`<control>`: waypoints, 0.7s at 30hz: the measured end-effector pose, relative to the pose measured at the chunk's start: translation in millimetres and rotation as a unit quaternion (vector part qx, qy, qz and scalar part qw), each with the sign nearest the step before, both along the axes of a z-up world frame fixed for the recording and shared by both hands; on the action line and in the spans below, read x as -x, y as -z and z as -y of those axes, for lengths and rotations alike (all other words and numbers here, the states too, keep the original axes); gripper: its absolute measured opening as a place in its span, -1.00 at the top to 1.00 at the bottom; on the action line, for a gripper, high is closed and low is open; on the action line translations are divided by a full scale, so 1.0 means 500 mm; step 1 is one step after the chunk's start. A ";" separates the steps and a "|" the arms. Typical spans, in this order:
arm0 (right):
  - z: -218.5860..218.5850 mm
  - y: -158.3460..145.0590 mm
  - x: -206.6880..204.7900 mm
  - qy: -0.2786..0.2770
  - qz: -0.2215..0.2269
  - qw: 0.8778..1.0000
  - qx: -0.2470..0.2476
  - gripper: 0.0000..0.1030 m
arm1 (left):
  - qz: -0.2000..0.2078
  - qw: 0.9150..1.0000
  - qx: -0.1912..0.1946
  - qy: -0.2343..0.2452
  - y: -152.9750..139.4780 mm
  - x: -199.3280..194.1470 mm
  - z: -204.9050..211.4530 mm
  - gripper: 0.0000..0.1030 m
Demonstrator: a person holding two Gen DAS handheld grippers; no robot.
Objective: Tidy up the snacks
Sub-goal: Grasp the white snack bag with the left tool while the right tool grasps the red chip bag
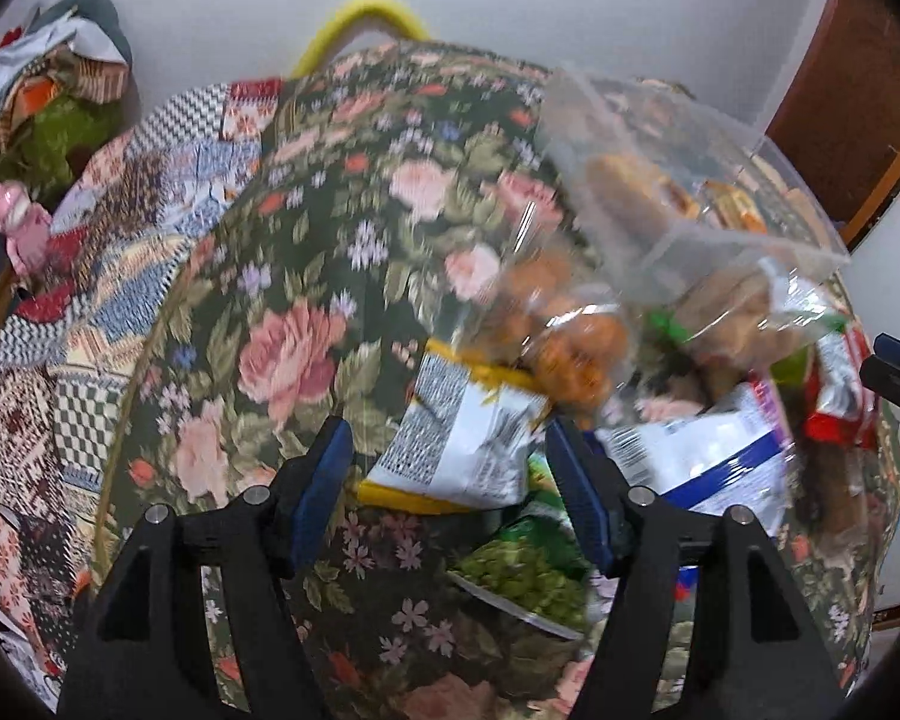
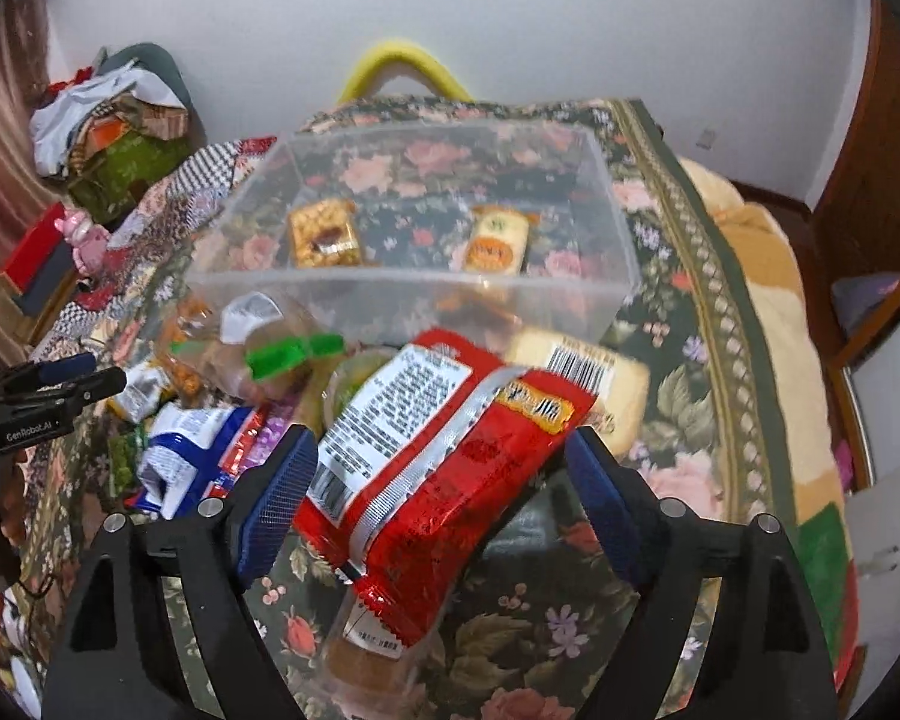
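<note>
A pile of snack packs lies on a floral cloth. In the right wrist view my right gripper [image 2: 441, 468] is open around a red snack packet [image 2: 444, 480]; the pads do not press it. Beyond it stands a clear plastic bin [image 2: 624, 264] holding two small biscuit packs [image 2: 324, 234]. My left gripper [image 1: 450, 462] is open just above a white and yellow packet [image 1: 468, 438], with a clear bag of round snacks [image 1: 570, 324] behind it. The left gripper also shows at the left of the right wrist view [image 2: 60, 384].
A blue and white pack [image 2: 198, 450], a bag with a green clip [image 2: 288, 354] and a green pea pack [image 1: 522, 576] lie in the pile. A patchwork quilt [image 1: 90, 276] and clutter lie left. A yellow handle [image 2: 402, 69] stands at the wall.
</note>
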State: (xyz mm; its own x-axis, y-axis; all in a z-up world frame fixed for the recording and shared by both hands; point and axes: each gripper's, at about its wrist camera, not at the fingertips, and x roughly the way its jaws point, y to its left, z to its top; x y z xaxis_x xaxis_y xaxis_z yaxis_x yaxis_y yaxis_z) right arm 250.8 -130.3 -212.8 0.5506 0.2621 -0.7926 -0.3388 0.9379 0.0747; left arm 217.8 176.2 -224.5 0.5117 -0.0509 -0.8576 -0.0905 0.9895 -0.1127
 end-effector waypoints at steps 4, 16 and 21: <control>-0.011 0.025 -0.008 0.001 -0.008 1.000 0.005 -0.64 | -0.012 1.000 0.003 0.007 0.034 -0.009 -0.001 -0.30; -0.026 0.066 -0.032 0.009 -0.042 0.999 -0.011 -0.79 | 0.016 1.000 -0.001 0.008 0.057 -0.021 -0.004 -0.28; -0.028 0.064 -0.019 0.004 -0.034 0.999 -0.008 -0.52 | 0.022 1.000 -0.006 0.000 0.049 -0.014 -0.018 0.09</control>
State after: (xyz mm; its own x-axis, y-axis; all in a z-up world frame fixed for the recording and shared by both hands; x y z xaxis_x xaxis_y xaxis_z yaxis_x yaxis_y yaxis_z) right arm 260.5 -116.0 -244.8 0.4982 0.2701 -0.8239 -0.3249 0.9392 0.1114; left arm 225.0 185.2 -249.1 0.5490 -0.0400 -0.8349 -0.0864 0.9908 -0.1042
